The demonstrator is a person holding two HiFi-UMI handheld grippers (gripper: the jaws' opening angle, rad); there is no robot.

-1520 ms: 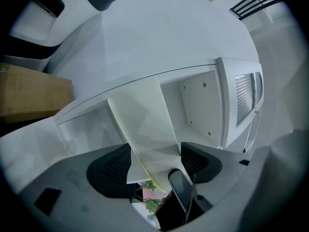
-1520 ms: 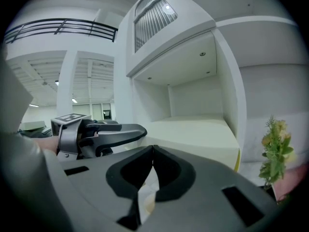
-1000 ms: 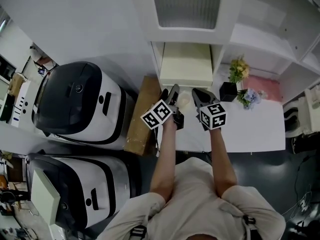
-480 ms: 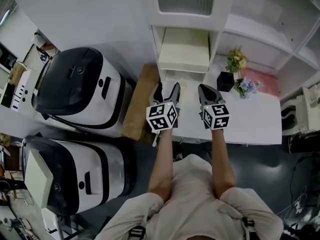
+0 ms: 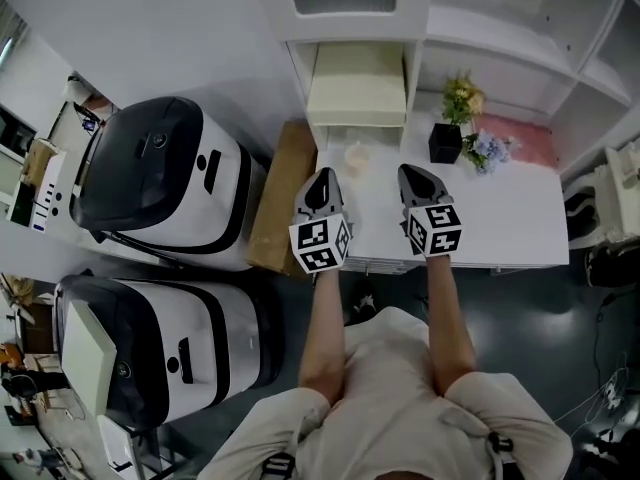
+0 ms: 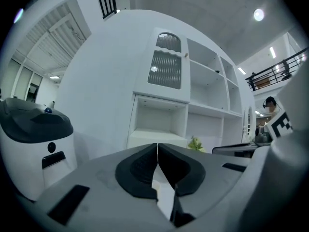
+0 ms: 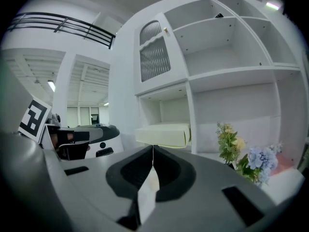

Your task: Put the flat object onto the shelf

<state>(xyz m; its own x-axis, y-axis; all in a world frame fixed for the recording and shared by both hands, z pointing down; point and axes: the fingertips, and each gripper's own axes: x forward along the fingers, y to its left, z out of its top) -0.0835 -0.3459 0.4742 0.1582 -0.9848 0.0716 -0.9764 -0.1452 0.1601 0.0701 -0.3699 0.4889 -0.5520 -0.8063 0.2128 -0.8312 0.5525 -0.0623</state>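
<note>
Flat object point(image 5: 357, 86) lies in the lowest shelf point(image 5: 420, 63) compartment, above the desk's point(image 5: 520, 230) far left corner.
Left gripper point(image 5: 322, 180) fingers point(image 6: 140, 170) have just closed on nothing; right gripper point(image 5: 413, 175) fingers point(image 7: 170, 170) are together, empty; both hover over the desk's near edge, apart from the object; it seems to overhang the shelf's front lip, so a stray nudge could tip it onto the desk.

Left: a black-and-white machine point(image 5: 160, 193) and a second machine point(image 5: 150, 358). A brown cardboard slab point(image 5: 283, 203) lies between the first and the white table point(image 5: 510, 223). The table bears a black pot of yellow flowers point(image 5: 446, 138), with blue flowers point(image 5: 488, 151) and a pink sheet point(image 5: 528, 146) beside it.
</note>
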